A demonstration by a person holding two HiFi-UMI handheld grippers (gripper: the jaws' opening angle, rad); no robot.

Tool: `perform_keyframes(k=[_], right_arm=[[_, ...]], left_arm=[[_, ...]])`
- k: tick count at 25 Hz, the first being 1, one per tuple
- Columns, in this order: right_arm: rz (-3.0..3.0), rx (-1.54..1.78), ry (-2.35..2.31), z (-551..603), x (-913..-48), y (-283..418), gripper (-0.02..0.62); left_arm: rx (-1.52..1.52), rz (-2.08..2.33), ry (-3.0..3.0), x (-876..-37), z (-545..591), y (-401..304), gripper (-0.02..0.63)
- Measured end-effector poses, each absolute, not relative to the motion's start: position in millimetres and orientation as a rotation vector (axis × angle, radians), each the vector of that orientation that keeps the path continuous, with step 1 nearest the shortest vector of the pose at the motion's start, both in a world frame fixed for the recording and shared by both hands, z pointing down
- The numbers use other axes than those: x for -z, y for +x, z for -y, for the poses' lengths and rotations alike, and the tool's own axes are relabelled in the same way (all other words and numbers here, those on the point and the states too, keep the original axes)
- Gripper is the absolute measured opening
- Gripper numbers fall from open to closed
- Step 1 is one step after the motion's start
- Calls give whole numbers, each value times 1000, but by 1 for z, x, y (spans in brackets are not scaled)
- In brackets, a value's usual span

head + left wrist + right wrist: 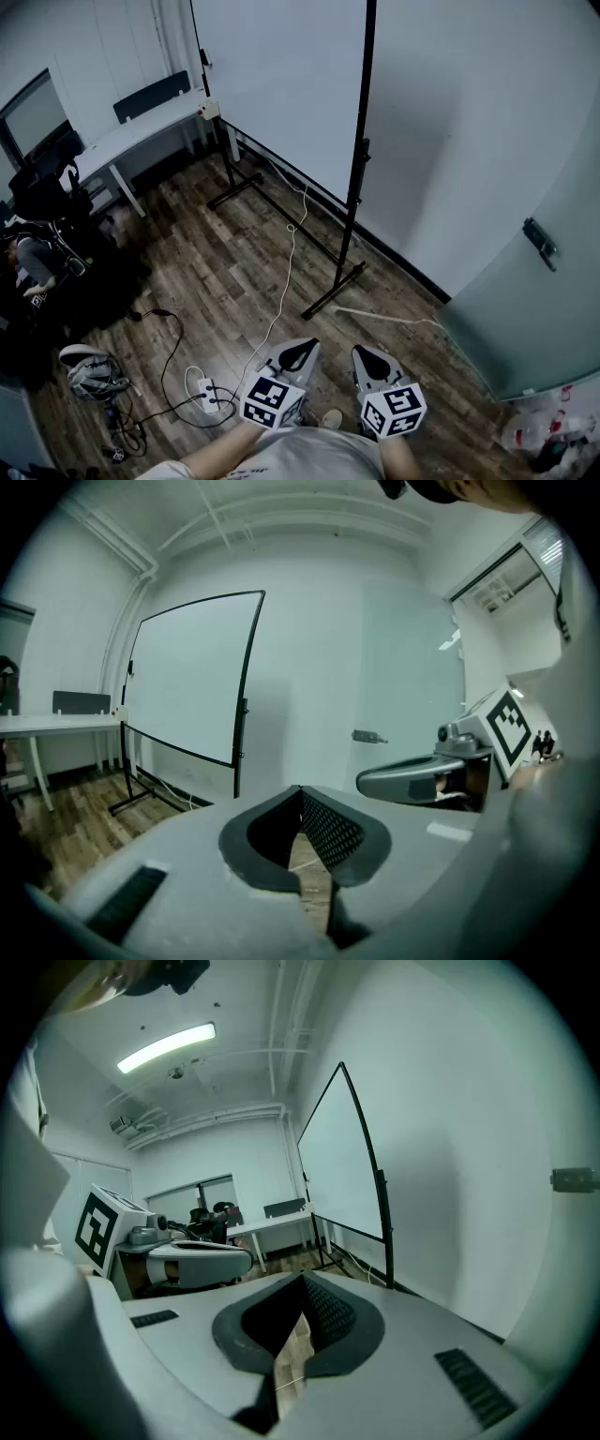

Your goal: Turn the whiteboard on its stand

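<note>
The whiteboard (281,84) stands on a black stand a few steps ahead of me, close to the white wall. Its nearer post (361,159) runs down to a floor foot (333,291). Both grippers are held low in front of my body, well short of the stand. My left gripper (305,345) is shut with nothing in it, its tips meeting (300,789). My right gripper (361,352) is likewise shut and empty (303,1277). The whiteboard (187,677) shows ahead-left in the left gripper view, and the whiteboard (337,1166) is seen edge-on in the right gripper view.
A white cable (281,300) trails across the wood floor from the stand to a power strip (206,394). A white desk (141,131) and dark chairs (37,187) stand at the left. A door with a handle (539,244) is at the right. Shoes (89,370) lie lower left.
</note>
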State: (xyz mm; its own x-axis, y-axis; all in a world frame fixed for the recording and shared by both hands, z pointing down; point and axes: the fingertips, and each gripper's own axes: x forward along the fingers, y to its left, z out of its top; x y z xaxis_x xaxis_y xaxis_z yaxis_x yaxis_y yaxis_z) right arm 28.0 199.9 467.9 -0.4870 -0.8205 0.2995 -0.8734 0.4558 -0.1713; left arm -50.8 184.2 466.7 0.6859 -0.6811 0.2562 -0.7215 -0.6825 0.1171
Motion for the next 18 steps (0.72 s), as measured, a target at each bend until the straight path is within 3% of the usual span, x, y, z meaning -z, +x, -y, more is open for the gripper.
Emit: perform_keyframes(k=[18], right_arm=[[2519,-457,1593,-190,-459,14,7]], left_arm=[[-264,1141,2692,-461,-174,-85,11]])
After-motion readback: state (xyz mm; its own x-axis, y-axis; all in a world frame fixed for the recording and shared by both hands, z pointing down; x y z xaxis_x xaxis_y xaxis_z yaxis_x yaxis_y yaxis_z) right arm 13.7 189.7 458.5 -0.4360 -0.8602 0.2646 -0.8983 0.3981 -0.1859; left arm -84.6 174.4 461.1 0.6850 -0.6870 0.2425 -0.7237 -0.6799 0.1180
